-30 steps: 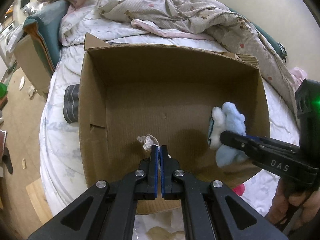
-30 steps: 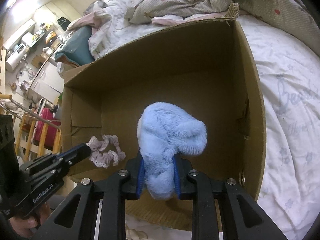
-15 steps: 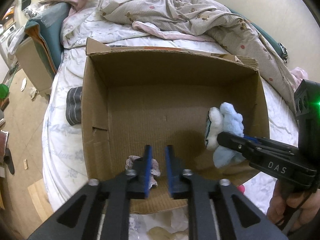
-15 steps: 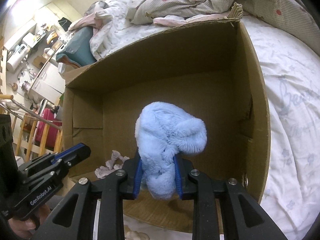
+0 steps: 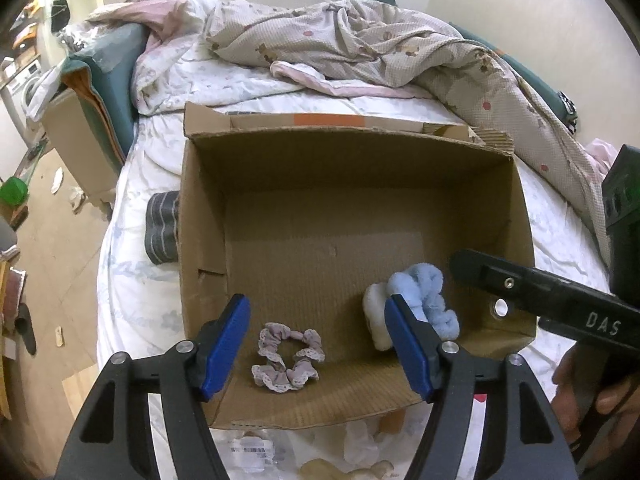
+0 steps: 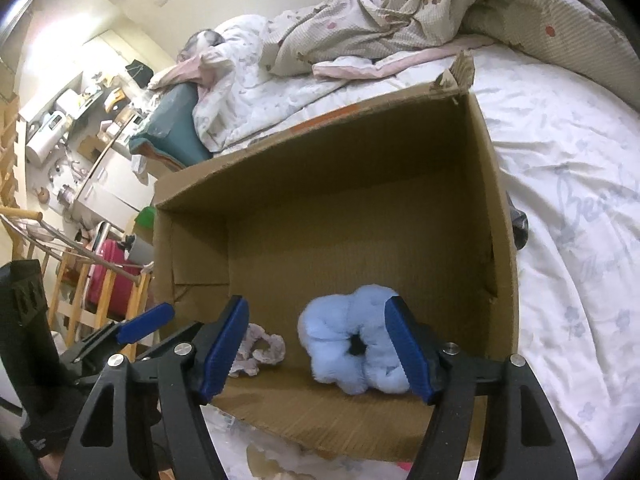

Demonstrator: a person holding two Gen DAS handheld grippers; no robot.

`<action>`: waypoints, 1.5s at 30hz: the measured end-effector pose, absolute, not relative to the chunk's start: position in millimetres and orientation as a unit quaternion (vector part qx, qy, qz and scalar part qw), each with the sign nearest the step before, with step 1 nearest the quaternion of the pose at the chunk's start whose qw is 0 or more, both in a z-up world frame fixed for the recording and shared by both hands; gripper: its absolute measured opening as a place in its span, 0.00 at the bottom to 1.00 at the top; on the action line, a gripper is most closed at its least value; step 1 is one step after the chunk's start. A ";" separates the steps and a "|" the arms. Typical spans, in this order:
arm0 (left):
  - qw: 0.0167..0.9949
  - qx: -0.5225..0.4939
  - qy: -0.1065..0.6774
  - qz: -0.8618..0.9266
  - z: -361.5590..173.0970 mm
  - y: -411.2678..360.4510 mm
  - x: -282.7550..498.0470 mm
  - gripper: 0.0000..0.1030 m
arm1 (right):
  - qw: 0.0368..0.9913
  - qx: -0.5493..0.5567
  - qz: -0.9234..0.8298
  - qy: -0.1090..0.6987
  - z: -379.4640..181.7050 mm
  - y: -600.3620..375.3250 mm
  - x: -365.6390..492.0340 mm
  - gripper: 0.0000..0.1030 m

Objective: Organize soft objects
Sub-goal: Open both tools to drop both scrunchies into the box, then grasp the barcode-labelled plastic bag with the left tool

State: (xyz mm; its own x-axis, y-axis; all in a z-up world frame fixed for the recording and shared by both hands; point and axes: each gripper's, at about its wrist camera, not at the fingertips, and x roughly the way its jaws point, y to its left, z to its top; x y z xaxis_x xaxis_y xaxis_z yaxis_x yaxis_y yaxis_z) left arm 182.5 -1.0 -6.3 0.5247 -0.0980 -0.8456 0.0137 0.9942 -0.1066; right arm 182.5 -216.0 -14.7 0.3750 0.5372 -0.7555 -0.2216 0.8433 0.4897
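An open cardboard box (image 5: pixel 202 216) (image 6: pixel 492 208) sits on the bed. A pale lilac lace scrunchie (image 5: pixel 286 356) (image 6: pixel 262 350) lies on the box floor near the front left. A fluffy light-blue scrunchie (image 5: pixel 424 300) (image 6: pixel 354 346) lies on the floor at the front right. My left gripper (image 5: pixel 320 346) is open and empty above the lilac scrunchie. My right gripper (image 6: pixel 318 346) is open and empty above the blue scrunchie. The right gripper's arm shows in the left wrist view (image 5: pixel 540 300).
A rumpled patterned quilt (image 5: pixel 380 52) and pillows lie behind the box. A dark striped item (image 5: pixel 162 224) lies left of the box on the white sheet (image 6: pixel 580 200). Paper scraps lie on the bed in front of the box (image 5: pixel 360 444). Furniture and clutter stand left of the bed.
Both grippers opened. The lilac scrunchie dropped from the left gripper and the blue scrunchie from the right one; both now lie on the box floor. Both grippers pulled back a little.
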 end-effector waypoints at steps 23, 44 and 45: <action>0.873 -0.052 0.485 0.003 12.7 19.7 95.6 0.66 | 0.816 0.134 0.203 0.525 -1.4 -241.3 86.7 0.73; 0.807 -0.122 0.573 0.071 -44.3 78.2 68.6 0.66 | 0.786 0.138 0.184 0.574 -29.9 -251.4 43.6 0.73; 0.801 -0.128 0.581 0.067 -50.6 79.6 69.4 0.66 | 0.784 0.140 0.183 0.577 -31.4 -251.9 43.4 0.73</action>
